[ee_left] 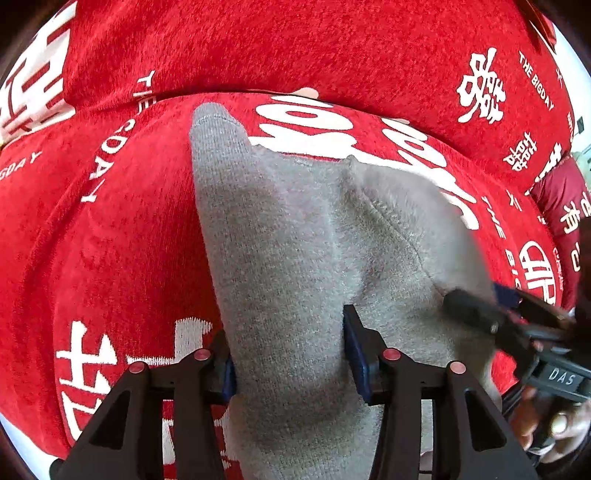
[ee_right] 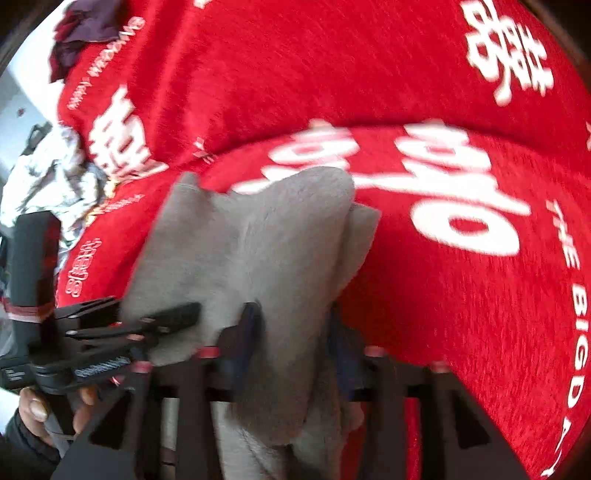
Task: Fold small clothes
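A small grey knit garment, like a sock [ee_left: 280,236], lies on a red blanket with white lettering [ee_left: 295,48]. My left gripper [ee_left: 291,354] has the grey cloth between its two blue-padded fingers, gathered there. My right gripper [ee_right: 291,332] holds a folded-over part of the same grey garment [ee_right: 280,251] between its fingers, lifted off the blanket; this view is blurred. In the left wrist view the right gripper [ee_left: 480,299] comes in from the right at the cloth's edge. In the right wrist view the left gripper [ee_right: 147,321] sits at the left, on the cloth.
The red blanket [ee_right: 443,295] fills both views, with a raised fold across the middle. A heap of pale crumpled cloth [ee_right: 48,173] and dark purple clothes [ee_right: 85,29] lie at its left edge. A dark red item [ee_left: 557,192] lies at the right.
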`<state>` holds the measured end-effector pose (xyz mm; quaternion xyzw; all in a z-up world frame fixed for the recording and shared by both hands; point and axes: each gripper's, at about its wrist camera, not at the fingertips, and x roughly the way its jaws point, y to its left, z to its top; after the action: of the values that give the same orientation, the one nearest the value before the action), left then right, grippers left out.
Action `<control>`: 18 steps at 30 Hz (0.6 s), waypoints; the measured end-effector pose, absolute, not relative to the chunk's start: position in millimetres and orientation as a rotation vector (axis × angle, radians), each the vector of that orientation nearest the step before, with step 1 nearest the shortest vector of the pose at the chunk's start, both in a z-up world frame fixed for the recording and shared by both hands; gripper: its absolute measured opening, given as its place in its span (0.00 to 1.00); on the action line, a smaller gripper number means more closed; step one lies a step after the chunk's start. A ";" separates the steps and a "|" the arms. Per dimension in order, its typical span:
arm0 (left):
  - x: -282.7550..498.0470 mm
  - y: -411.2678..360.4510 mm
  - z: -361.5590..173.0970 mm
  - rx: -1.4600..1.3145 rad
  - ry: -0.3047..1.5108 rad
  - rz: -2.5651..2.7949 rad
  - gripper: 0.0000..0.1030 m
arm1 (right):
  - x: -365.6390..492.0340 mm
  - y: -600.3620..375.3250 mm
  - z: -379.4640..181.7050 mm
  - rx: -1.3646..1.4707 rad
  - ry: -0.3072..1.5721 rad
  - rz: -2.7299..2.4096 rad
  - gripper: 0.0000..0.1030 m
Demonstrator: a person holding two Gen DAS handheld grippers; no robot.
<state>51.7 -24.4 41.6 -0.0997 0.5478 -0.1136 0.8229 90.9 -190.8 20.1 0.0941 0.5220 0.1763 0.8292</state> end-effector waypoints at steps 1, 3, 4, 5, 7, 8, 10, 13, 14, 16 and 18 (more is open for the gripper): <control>52.6 -23.8 40.8 -0.211 1.172 -0.245 0.51 | 91.7 -193.8 14.5 0.213 1.119 0.377 0.73; 53.2 -23.4 38.4 -0.209 1.172 -0.243 0.59 | 93.2 -196.1 3.3 0.216 1.147 0.389 0.73; 53.1 -23.1 37.1 -0.203 1.169 -0.235 0.64 | 94.6 -196.3 -2.0 0.218 1.162 0.394 0.75; 53.3 -22.4 35.7 -0.190 1.166 -0.217 0.78 | 95.5 -196.3 -7.3 0.224 1.177 0.395 0.76; 52.6 -18.5 31.3 -0.167 1.158 -0.157 0.98 | 96.2 -199.7 -13.2 0.261 1.179 0.399 0.79; 52.5 -15.2 28.8 -0.179 1.160 -0.152 1.00 | 96.5 -202.2 -15.1 0.285 1.176 0.401 0.79; 52.4 -2.9 21.7 -0.282 1.186 -0.184 1.00 | 94.7 -203.3 -15.3 0.296 1.166 0.406 0.79; 50.1 4.8 16.0 -0.366 1.184 -0.195 1.00 | 90.6 -197.5 -14.6 0.269 1.147 0.424 0.73; 48.5 2.5 17.3 -0.357 1.168 -0.206 0.90 | 89.5 -195.7 -14.1 0.278 1.137 0.451 0.64; 44.5 -8.1 27.6 -0.344 1.135 -0.305 0.58 | 89.6 -194.8 -13.3 0.304 1.132 0.473 0.46; 41.4 -16.8 40.3 -0.268 1.119 -0.300 0.47 | 86.8 -194.8 -8.1 0.306 1.127 0.473 0.40</control>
<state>41.4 -16.8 40.3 -0.1264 0.5270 -0.1412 0.8285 86.8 -194.8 -8.1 0.1431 0.5272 0.2211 0.8079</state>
